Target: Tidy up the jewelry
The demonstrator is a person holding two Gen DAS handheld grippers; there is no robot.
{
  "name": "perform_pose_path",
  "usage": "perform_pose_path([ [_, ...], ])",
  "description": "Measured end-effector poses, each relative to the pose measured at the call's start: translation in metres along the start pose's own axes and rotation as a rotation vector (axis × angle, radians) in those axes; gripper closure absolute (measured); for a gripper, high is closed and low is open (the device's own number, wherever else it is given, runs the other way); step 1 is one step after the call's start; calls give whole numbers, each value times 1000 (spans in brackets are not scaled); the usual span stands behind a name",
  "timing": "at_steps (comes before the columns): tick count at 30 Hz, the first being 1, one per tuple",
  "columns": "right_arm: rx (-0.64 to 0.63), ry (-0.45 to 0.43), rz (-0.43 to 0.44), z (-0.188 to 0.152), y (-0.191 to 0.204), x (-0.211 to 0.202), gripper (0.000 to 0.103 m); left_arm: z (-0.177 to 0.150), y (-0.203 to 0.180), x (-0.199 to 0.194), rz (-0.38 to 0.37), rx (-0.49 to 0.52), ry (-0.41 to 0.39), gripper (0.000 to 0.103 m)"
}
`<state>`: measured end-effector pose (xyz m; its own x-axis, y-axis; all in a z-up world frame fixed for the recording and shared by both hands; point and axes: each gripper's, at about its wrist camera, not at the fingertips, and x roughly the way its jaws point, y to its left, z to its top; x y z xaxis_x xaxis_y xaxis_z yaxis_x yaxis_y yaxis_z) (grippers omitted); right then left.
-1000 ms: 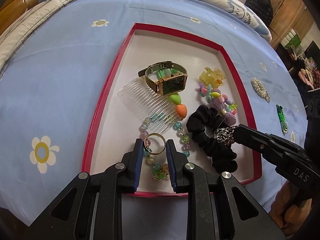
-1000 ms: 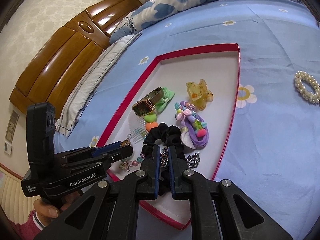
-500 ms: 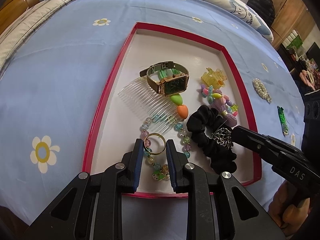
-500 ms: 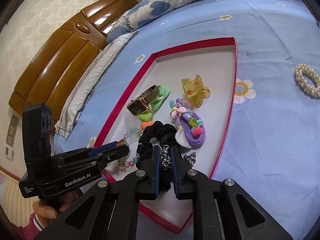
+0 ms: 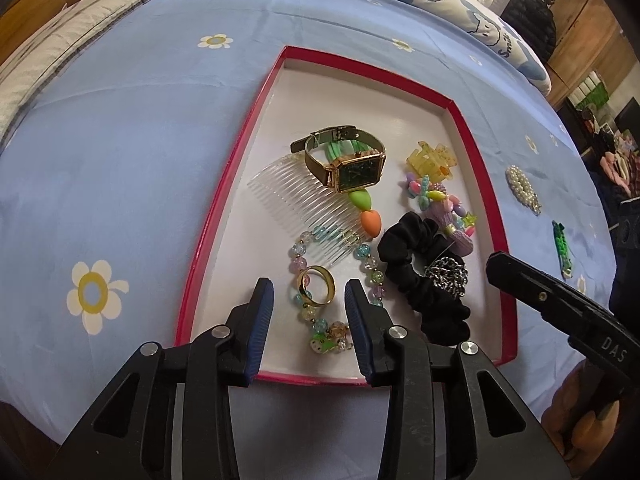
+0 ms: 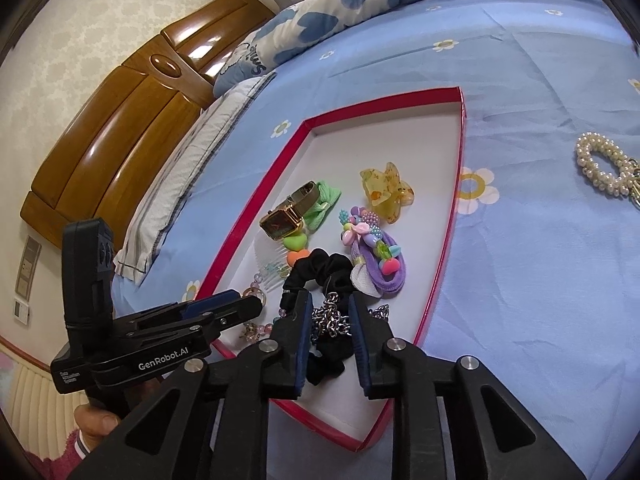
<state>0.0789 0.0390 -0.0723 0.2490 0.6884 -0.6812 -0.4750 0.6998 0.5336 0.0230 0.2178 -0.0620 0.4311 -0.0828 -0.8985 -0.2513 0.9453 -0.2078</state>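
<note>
A red-rimmed white tray [image 5: 224, 196] on the blue bedsheet holds a gold watch [image 5: 352, 166], clear comb [image 5: 298, 200], bead bracelet [image 5: 320, 312], gold ring [image 5: 315, 291], black scrunchie [image 5: 424, 280], silver chain [image 5: 447, 276], yellow claw clip [image 5: 431, 160] and purple bead tie [image 5: 448, 208]. My left gripper [image 5: 309, 292] is open, its jaws either side of the ring, which lies on the bracelet. My right gripper [image 6: 330, 308] is open over the silver chain [image 6: 332, 318] on the scrunchie [image 6: 320, 268]. The tray [image 6: 448, 216] shows in the right wrist view too.
A pearl bracelet [image 5: 522, 188] and a green clip [image 5: 562, 246] lie on the sheet right of the tray; the pearl bracelet also shows in the right wrist view [image 6: 604, 170]. Pillows and a wooden headboard [image 6: 120, 128] lie beyond the tray.
Both grippers have opened. The left let go of the gold ring, which now lies on the bracelet. The right let go of the silver chain, which rests on the scrunchie.
</note>
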Motion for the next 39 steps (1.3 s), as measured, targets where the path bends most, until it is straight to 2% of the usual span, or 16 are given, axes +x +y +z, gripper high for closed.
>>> perform_pose_path([
  [1, 3, -5, 4, 0, 0, -2, 73, -1, 0, -3, -1, -2, -6, 62],
  [3, 6, -18, 7, 1, 2, -8, 61, -2, 0, -11, 2, -4, -24, 54],
  [5, 6, -38, 12, 2, 3, -16, 56, -4, 0, -21, 2, -12, -44, 45],
  [6, 8, -45, 12, 2, 4, -19, 50, -5, 1, -24, 0, -19, -50, 42],
  [7, 11, -56, 15, 2, 4, -23, 46, -6, 2, -27, -2, -27, -54, 32],
  [8, 14, -67, 16, 2, 5, -27, 39, -7, 4, -30, -5, -39, -61, 25],
  [9, 16, -75, 14, 1, 4, -30, 33, -10, 6, -35, -14, -53, -72, 24],
  [12, 35, -98, 15, -3, 2, -40, 25, -14, 10, -44, -33, -81, -85, 24],
  [15, 60, -108, 23, -8, -1, -47, 24, -19, 14, -50, -52, -103, -95, 23],
  [26, 63, -124, 16, -28, 4, -60, 20, -44, 9, -62, -44, -113, -109, 20],
  [39, -80, -173, -71, -65, 19, -74, 19, -79, 3, -66, -6, -96, -122, 20],
])
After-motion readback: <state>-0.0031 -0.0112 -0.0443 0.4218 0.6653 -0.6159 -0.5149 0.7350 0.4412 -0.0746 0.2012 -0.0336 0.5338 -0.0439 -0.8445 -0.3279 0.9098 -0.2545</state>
